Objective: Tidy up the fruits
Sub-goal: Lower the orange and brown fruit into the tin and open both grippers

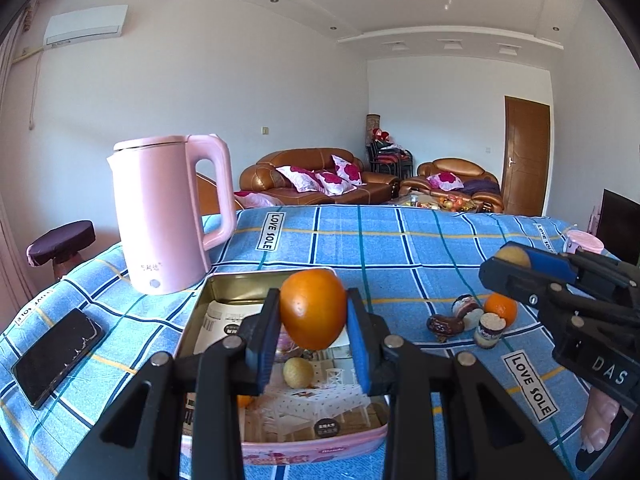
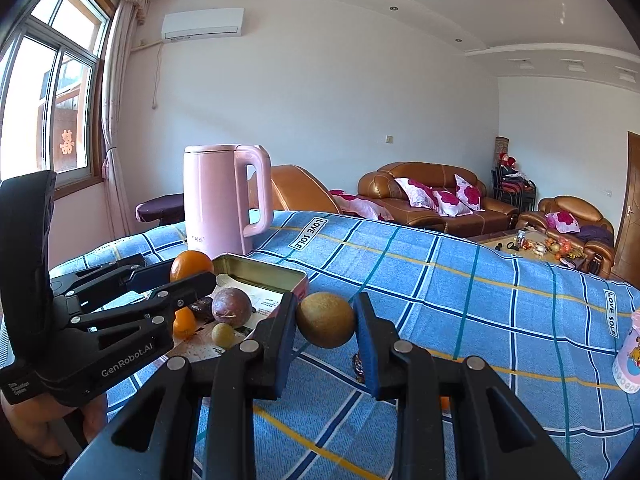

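left tongs (image 1: 313, 312) | grip orange (image 1: 313, 309) (above tin (image 1: 224, 284))

orange (image 1: 313, 309) – held above tin (image 1: 224, 280) | tan round fruit (image 2: 326, 320) – held over cloth

There are three oranges (image 1: 313, 314), two tan round fruits (image 2: 326, 320), one purple fruit (image 2: 232, 307), one tin (image 1: 256, 276) and one kettle (image 1: 160, 216).
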Available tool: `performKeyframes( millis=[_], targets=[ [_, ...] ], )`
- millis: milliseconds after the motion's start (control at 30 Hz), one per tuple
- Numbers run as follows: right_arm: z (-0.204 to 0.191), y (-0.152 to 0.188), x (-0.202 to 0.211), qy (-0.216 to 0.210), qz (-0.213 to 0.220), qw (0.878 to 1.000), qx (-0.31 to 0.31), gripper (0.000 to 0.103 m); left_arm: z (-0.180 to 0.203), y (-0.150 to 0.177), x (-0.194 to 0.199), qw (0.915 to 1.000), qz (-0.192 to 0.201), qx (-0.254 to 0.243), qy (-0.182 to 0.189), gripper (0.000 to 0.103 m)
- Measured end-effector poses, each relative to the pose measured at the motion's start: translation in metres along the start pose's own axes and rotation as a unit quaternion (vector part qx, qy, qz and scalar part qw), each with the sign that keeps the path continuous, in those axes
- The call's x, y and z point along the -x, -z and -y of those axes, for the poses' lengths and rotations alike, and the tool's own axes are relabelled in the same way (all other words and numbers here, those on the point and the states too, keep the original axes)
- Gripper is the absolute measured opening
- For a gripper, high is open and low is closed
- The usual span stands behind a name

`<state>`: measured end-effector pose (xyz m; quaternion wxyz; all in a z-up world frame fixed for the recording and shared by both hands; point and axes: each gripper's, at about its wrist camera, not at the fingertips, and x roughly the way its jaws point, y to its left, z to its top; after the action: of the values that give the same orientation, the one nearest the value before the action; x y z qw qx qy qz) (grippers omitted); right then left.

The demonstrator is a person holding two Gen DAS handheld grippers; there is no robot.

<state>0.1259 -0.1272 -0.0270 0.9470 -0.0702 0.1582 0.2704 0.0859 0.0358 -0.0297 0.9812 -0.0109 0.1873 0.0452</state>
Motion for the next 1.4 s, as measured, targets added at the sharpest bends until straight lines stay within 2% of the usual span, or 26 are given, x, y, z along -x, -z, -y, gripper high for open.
performKeyframes(
  millis=[700,1400],
  targets=[
    [-0.043,-0.013,-0.024,-0.038,-0.008,0.999,0.027,0.031,-0.036,0.008,-0.006,0.9988,-0.034,0.012,-0.032,0.033],
    [-0.065,0.000,-0.056,-0.061,-0.049,0.997,0.023,0.031,-0.055,0.015,-0.021,0.9959,-0.084,0.015,-0.031,0.033]
  ],
)
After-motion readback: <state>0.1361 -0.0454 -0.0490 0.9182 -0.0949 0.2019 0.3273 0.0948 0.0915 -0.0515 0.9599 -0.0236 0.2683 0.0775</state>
